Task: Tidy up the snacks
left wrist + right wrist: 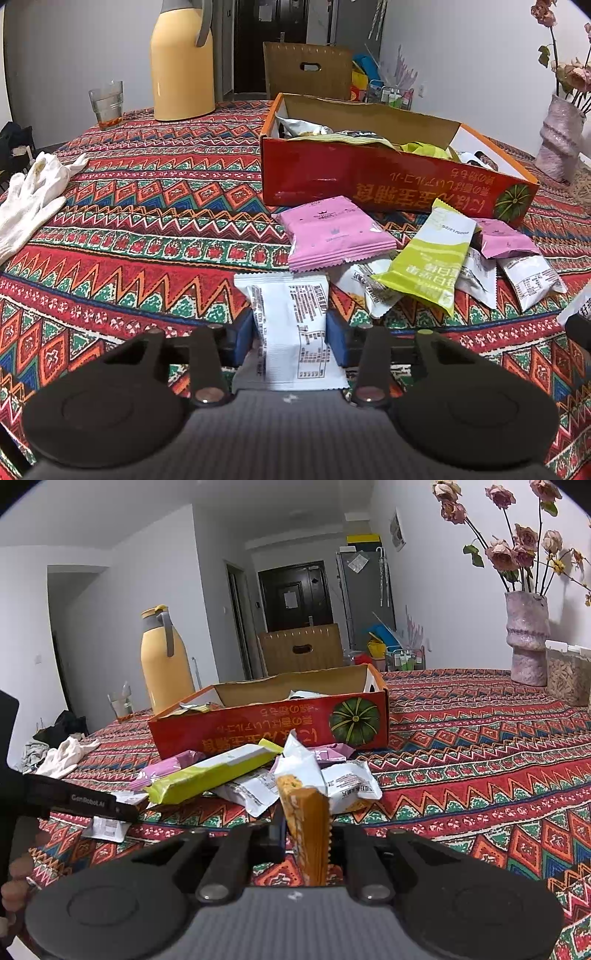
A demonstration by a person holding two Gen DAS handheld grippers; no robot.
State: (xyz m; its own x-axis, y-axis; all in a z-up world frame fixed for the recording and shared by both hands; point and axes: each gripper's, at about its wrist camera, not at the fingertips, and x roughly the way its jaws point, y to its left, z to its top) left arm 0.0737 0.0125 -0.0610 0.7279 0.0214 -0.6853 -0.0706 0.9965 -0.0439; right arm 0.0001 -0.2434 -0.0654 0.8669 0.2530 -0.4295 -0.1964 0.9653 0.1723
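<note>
Two claws, a snack packet in each, before the red box.

The left gripper pinches a white packet on open cloth; the right gripper clenches an orange packet. Loose packets lie just ahead, blocking the red box beyond.

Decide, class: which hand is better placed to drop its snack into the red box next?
Probably the right. Its gripper is shut on an orange packet held off the cloth, facing the red box. The left gripper pinches a white packet whose tip seems to rest on the table.
</note>
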